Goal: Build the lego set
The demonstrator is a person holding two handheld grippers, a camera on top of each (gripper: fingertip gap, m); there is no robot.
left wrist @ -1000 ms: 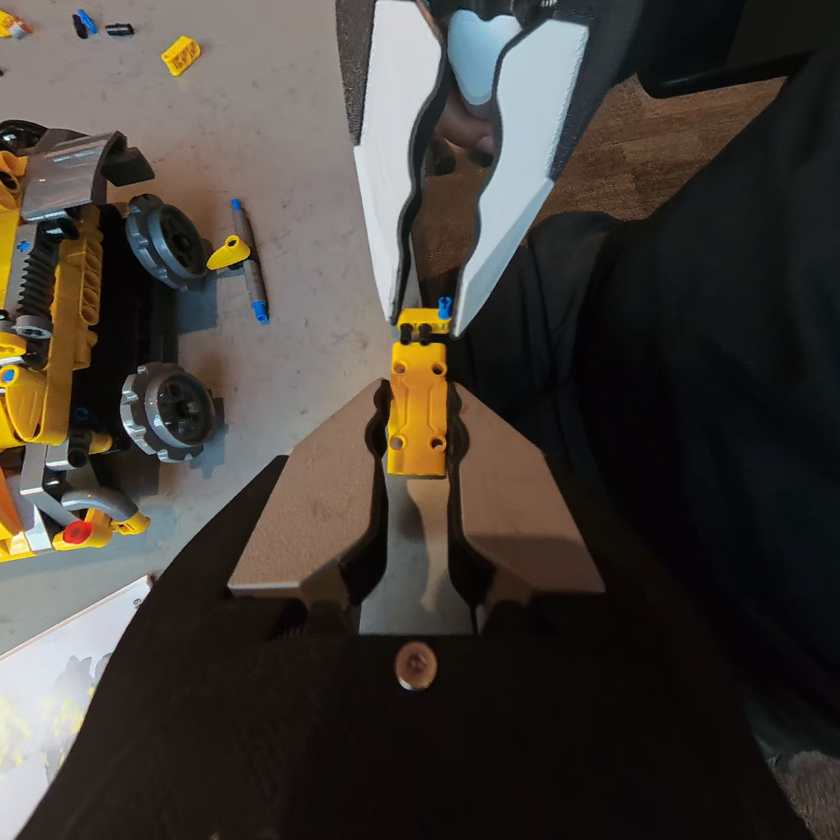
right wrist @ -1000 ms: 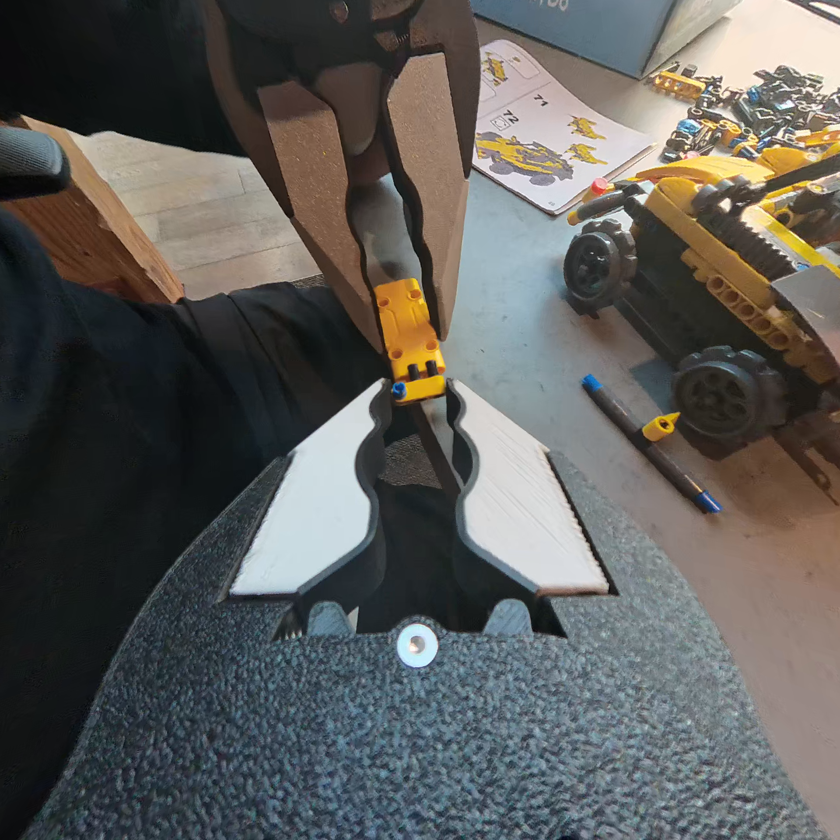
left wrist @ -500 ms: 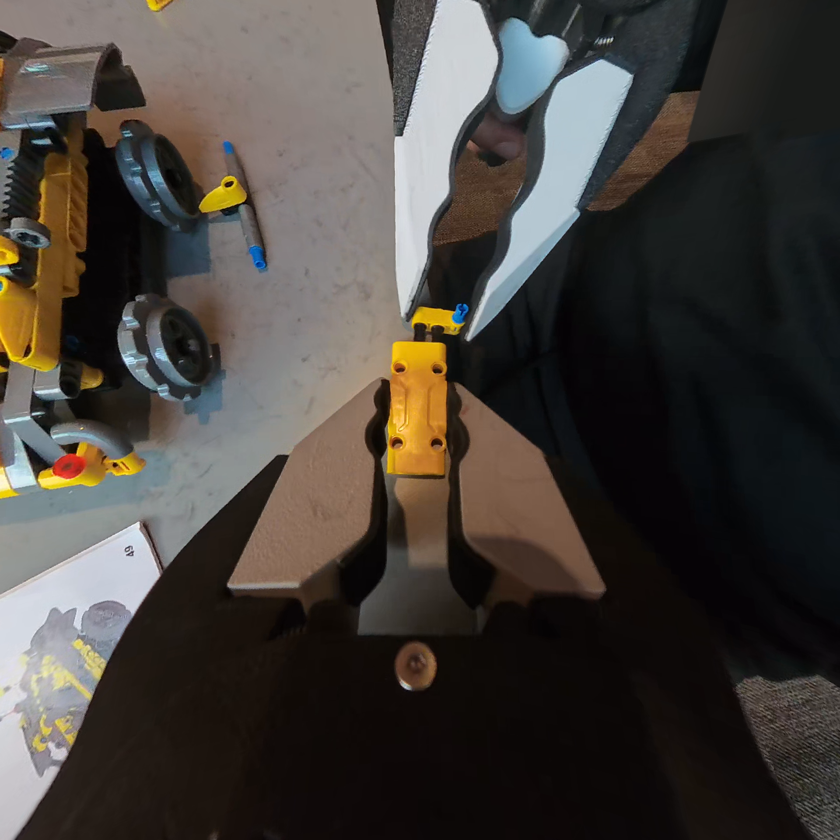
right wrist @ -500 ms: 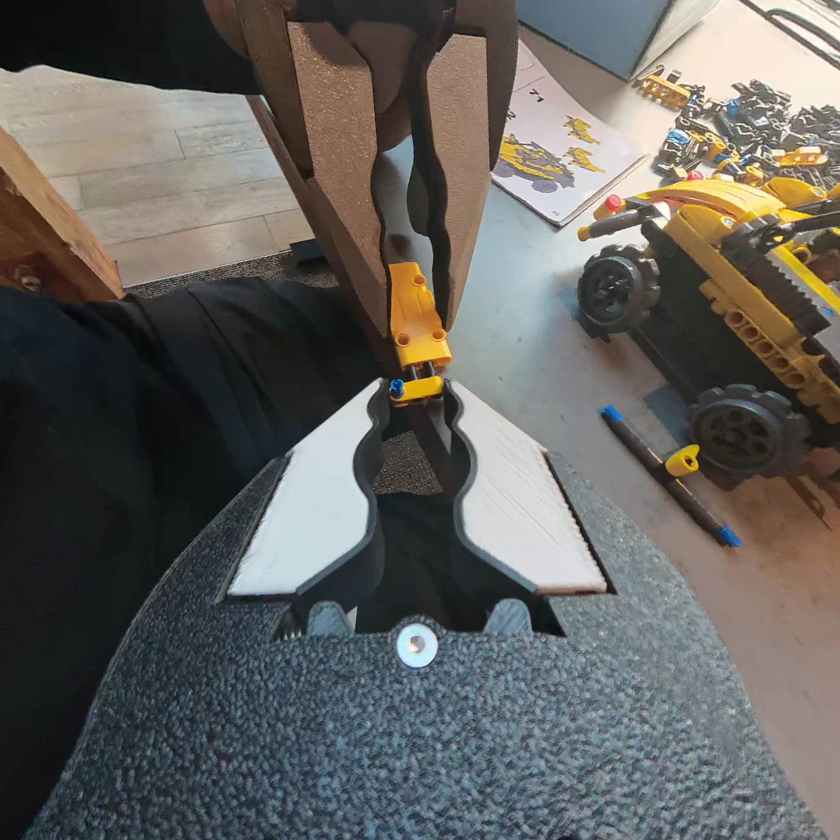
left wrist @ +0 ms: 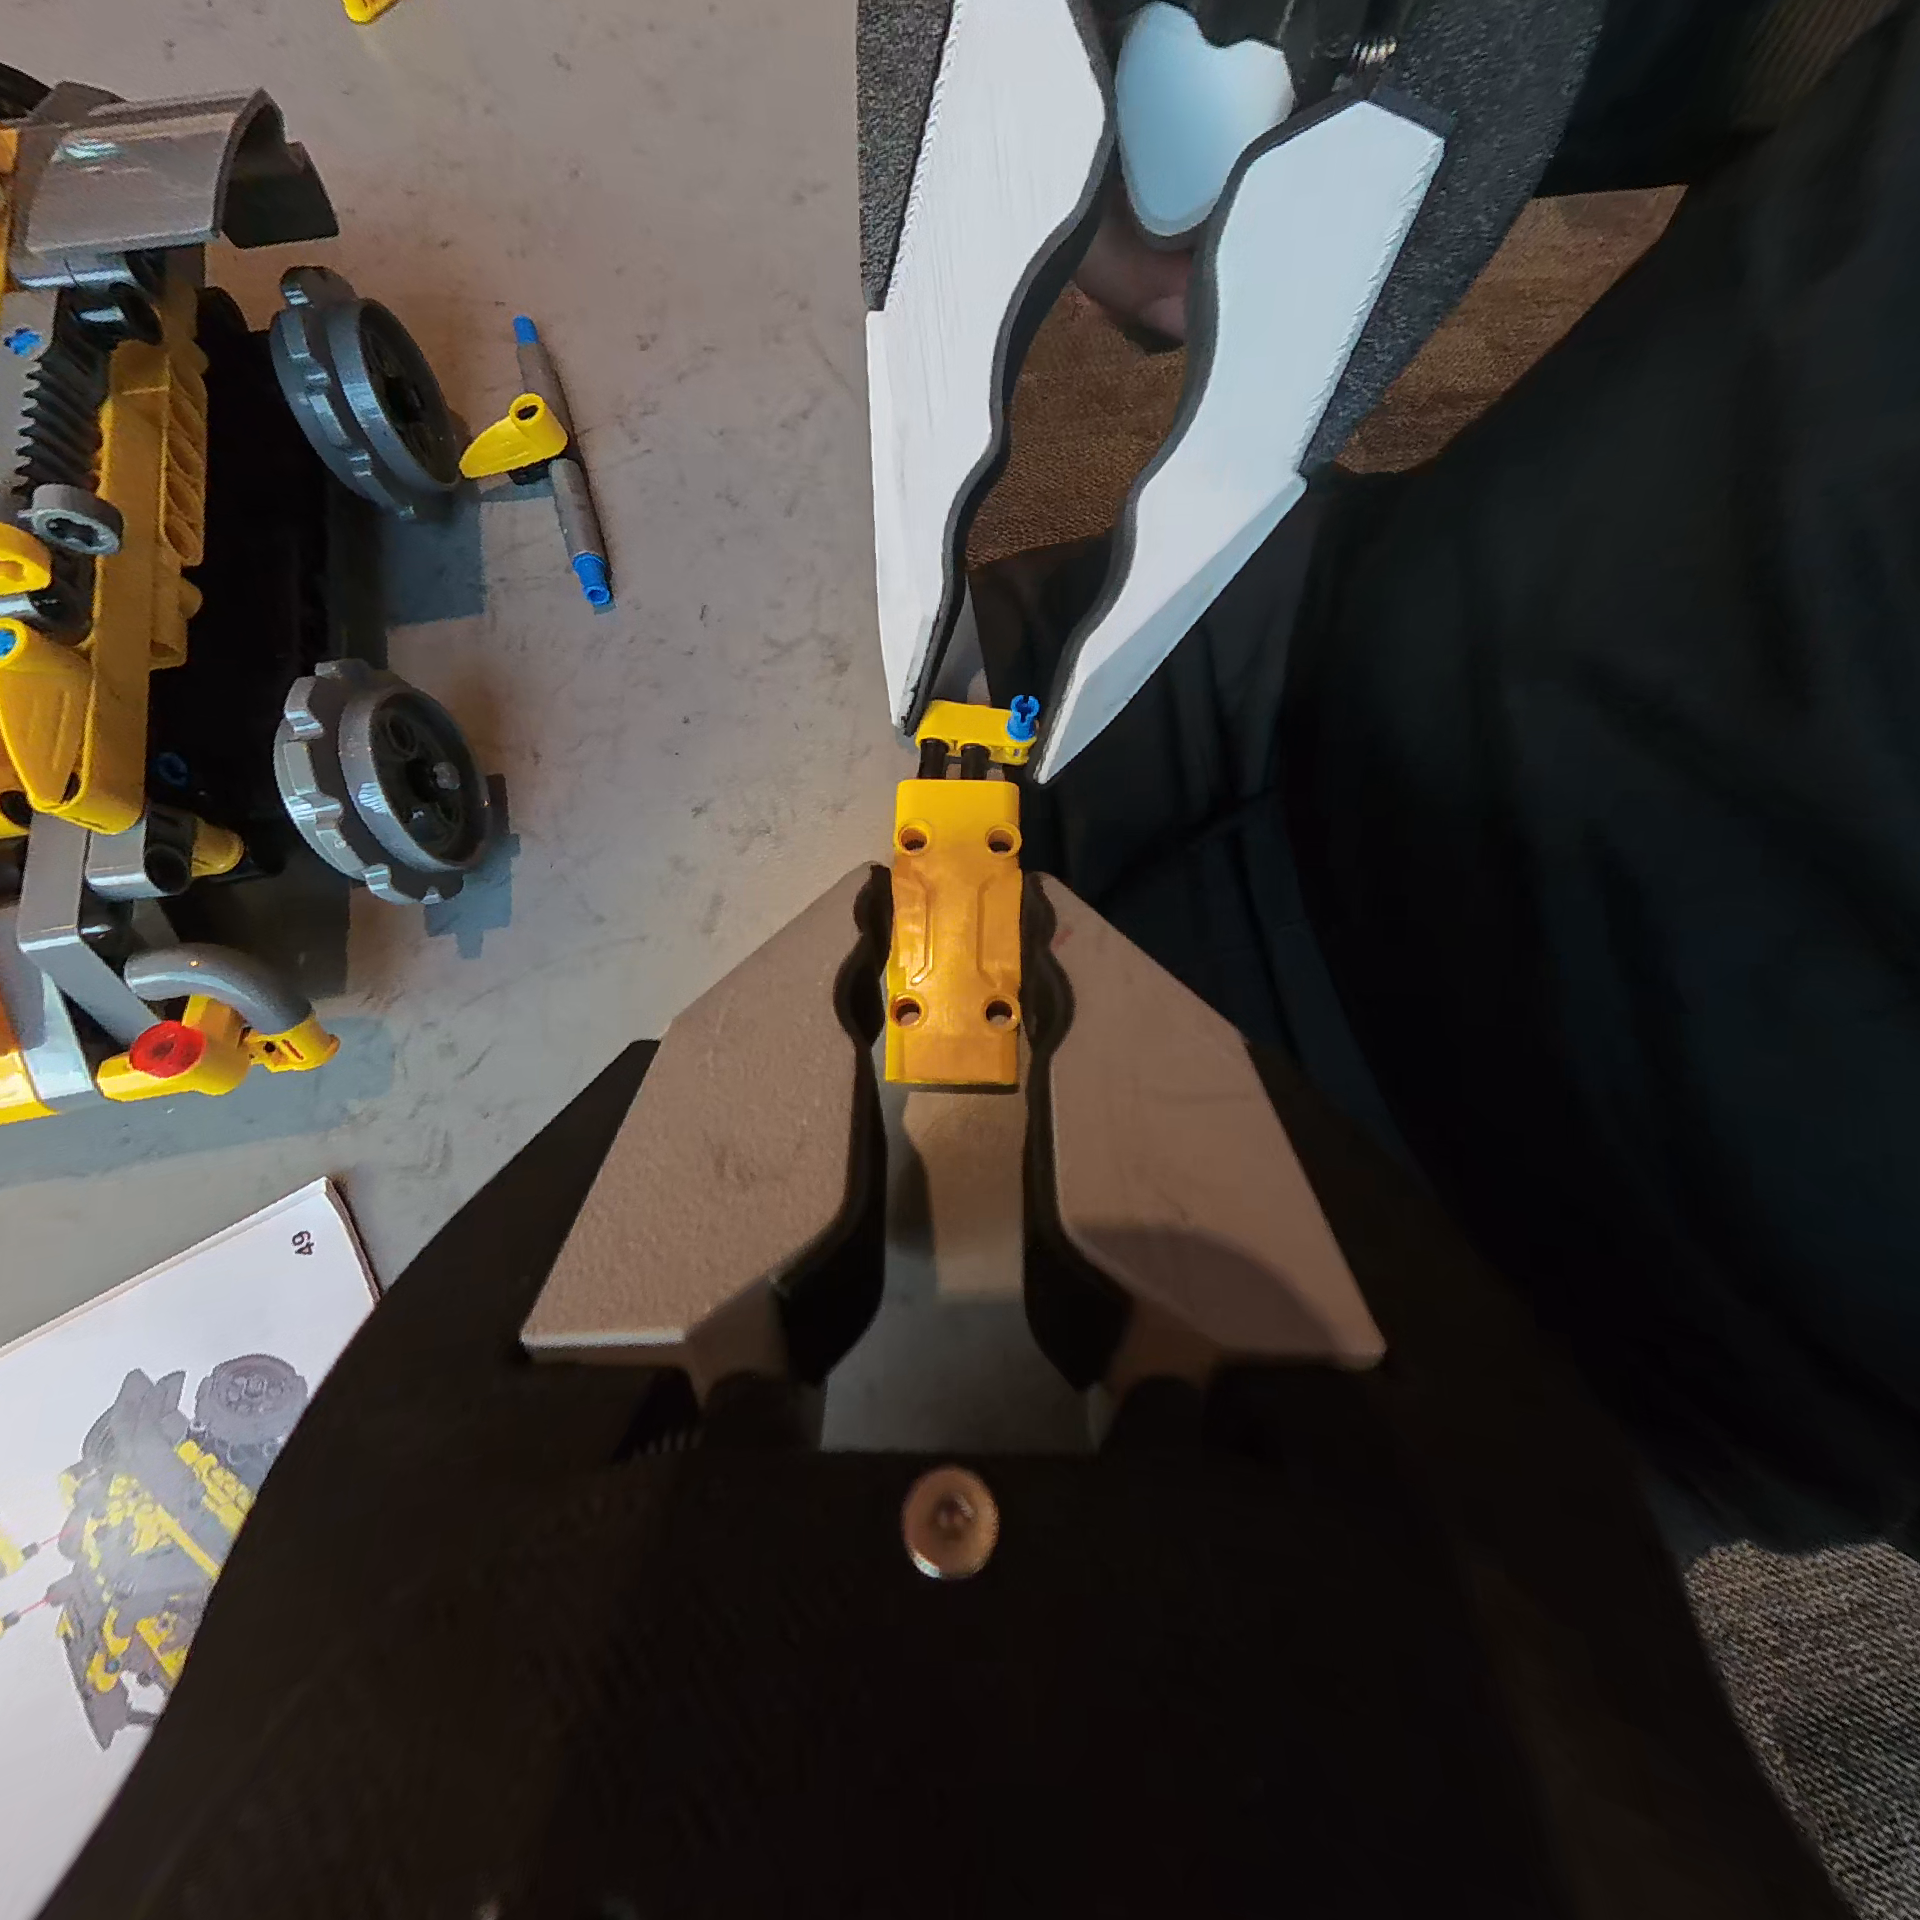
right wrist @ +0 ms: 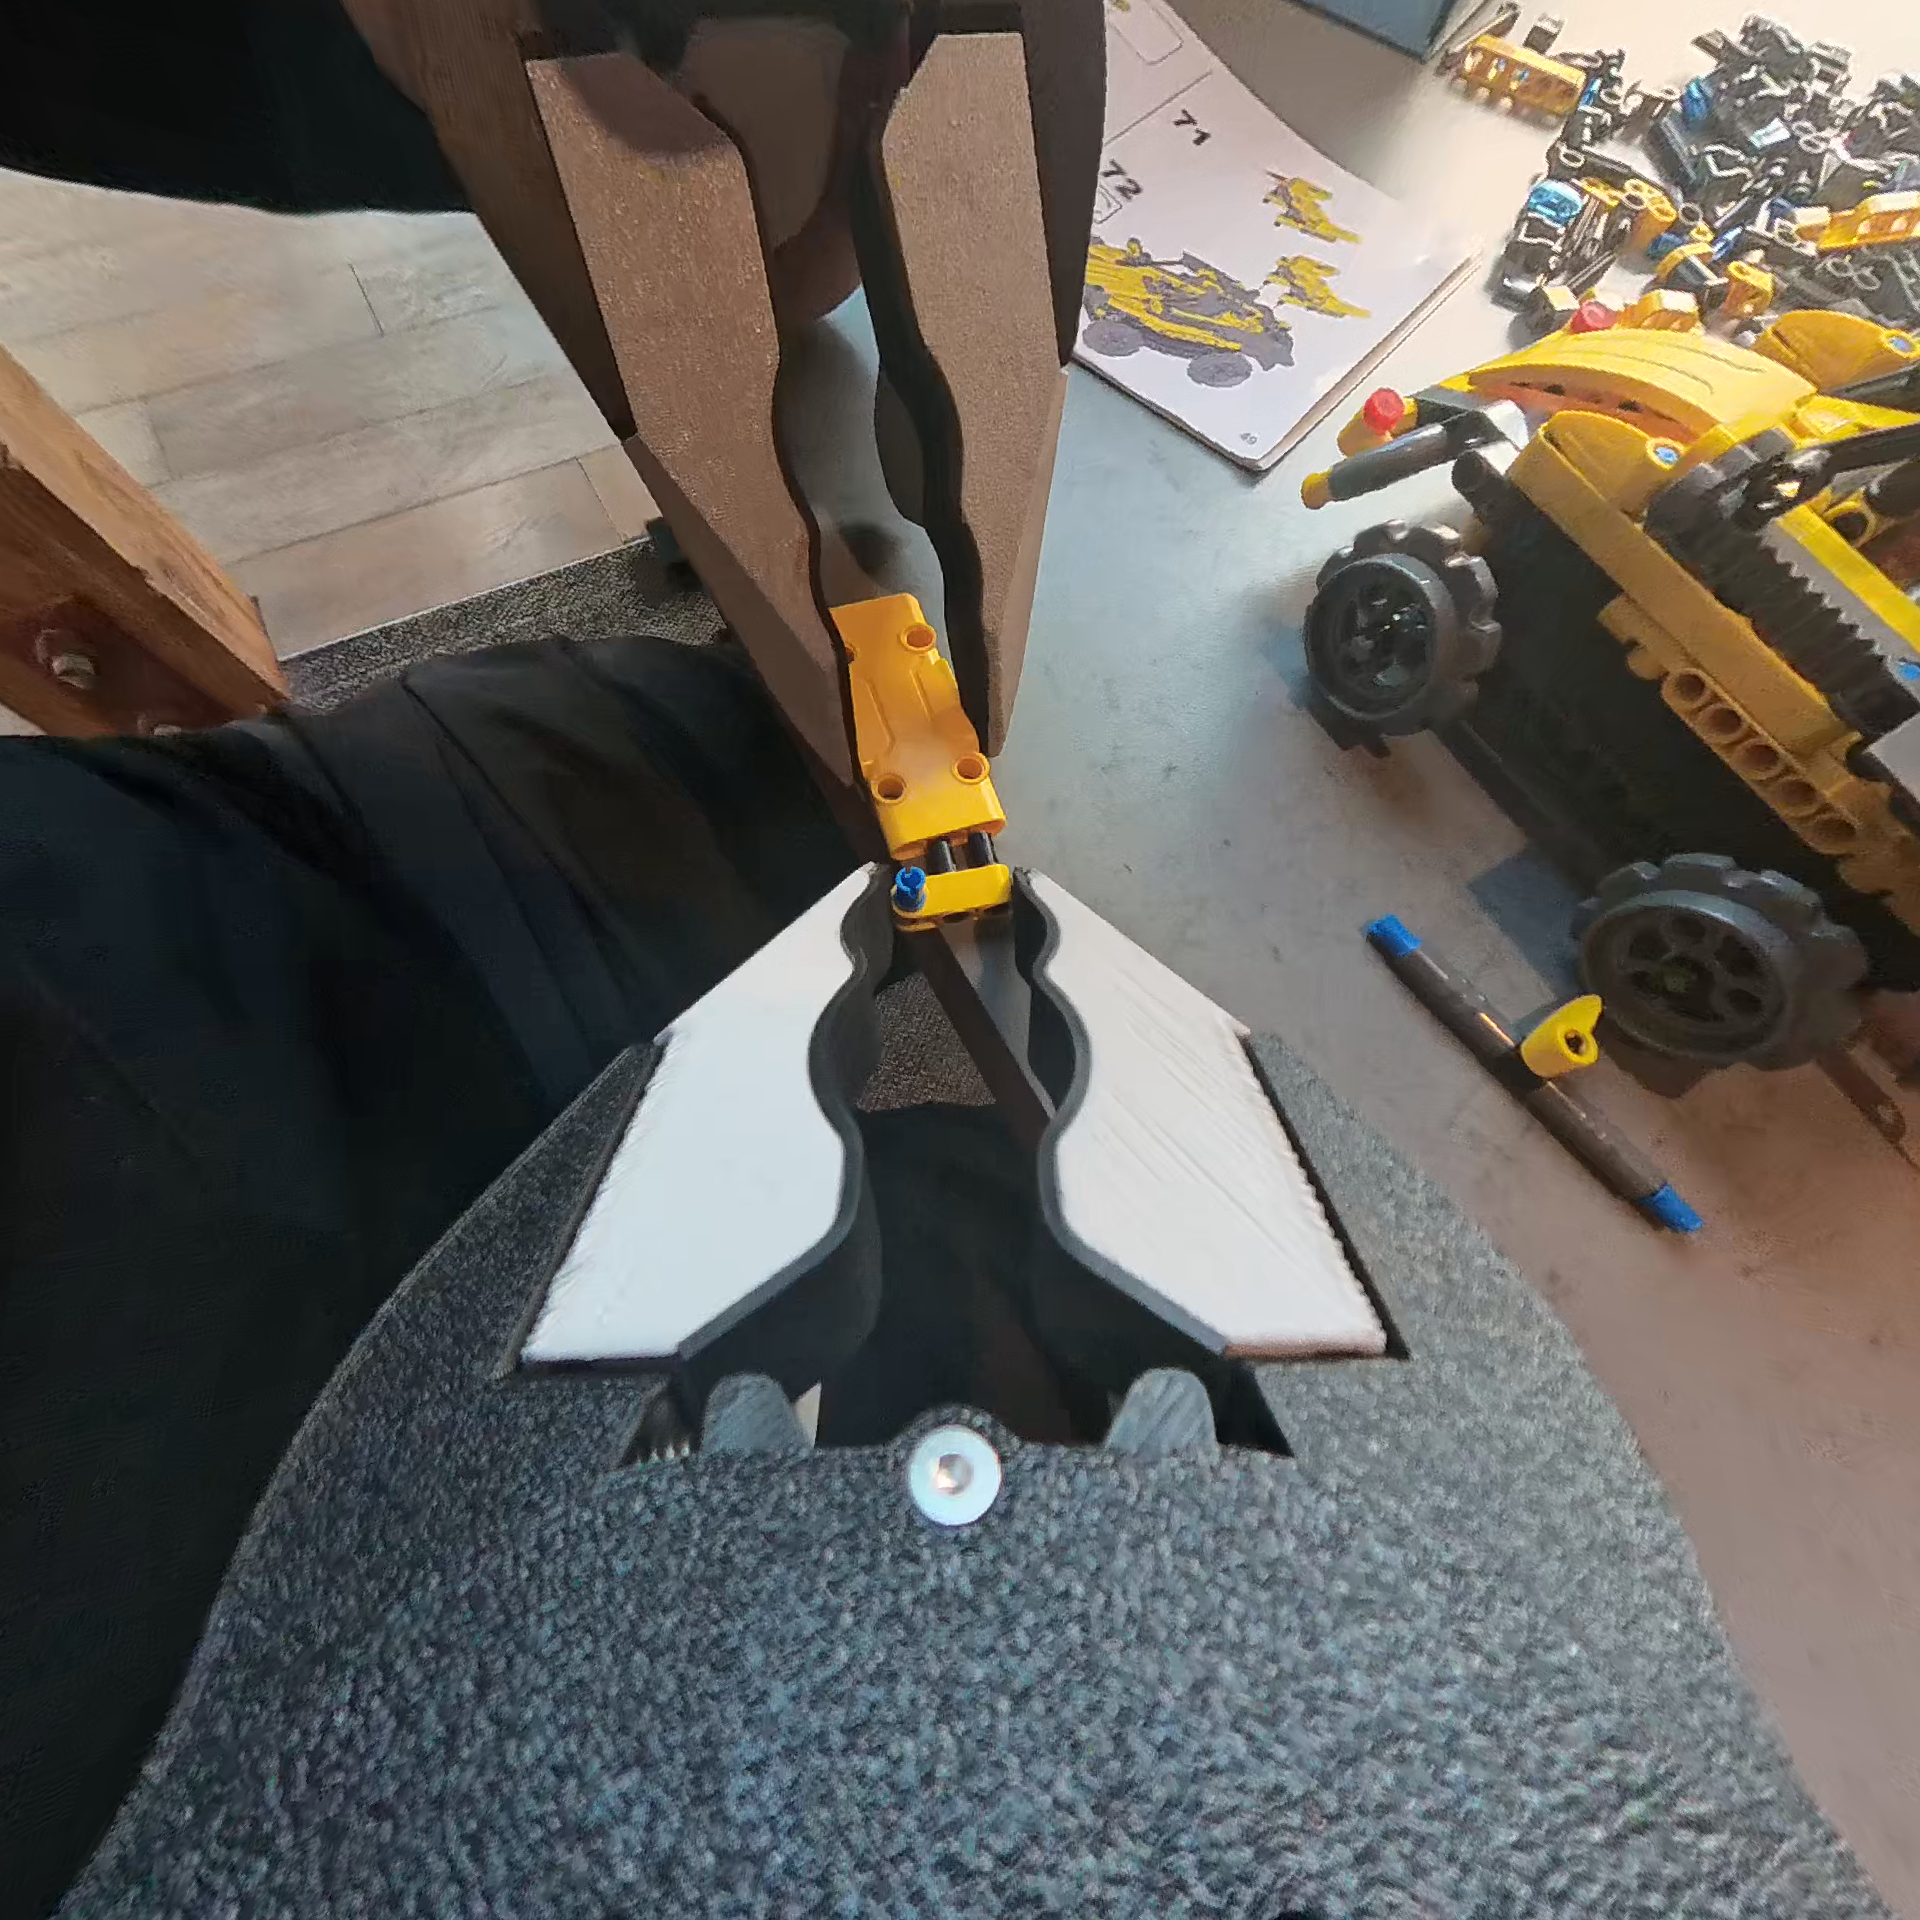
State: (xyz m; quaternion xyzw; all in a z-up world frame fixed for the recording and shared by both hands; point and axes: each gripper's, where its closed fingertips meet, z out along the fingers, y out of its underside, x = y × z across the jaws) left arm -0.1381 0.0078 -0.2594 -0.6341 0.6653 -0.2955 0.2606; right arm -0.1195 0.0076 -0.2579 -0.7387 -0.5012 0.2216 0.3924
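A: The orange-yellow panel piece (left wrist: 956, 956) is clamped between the tips of the left hand-held gripper (left wrist: 954, 971), above the tabletop (left wrist: 686, 312) edge. The right hand-held gripper (right wrist: 951, 899) pinches a small yellow connector (right wrist: 961, 891) carrying a blue pin (right wrist: 909, 883); two black pins (left wrist: 961, 764) bridge connector and panel.

B: And around them?

A: The left wrist view shows the yellow toy vehicle (left wrist: 114, 582) at far left, a grey axle (left wrist: 566, 468) beside its wheels and a booklet (left wrist: 156, 1455) nearer. Only the right wrist view shows the loose parts pile (right wrist: 1704, 156), far right.
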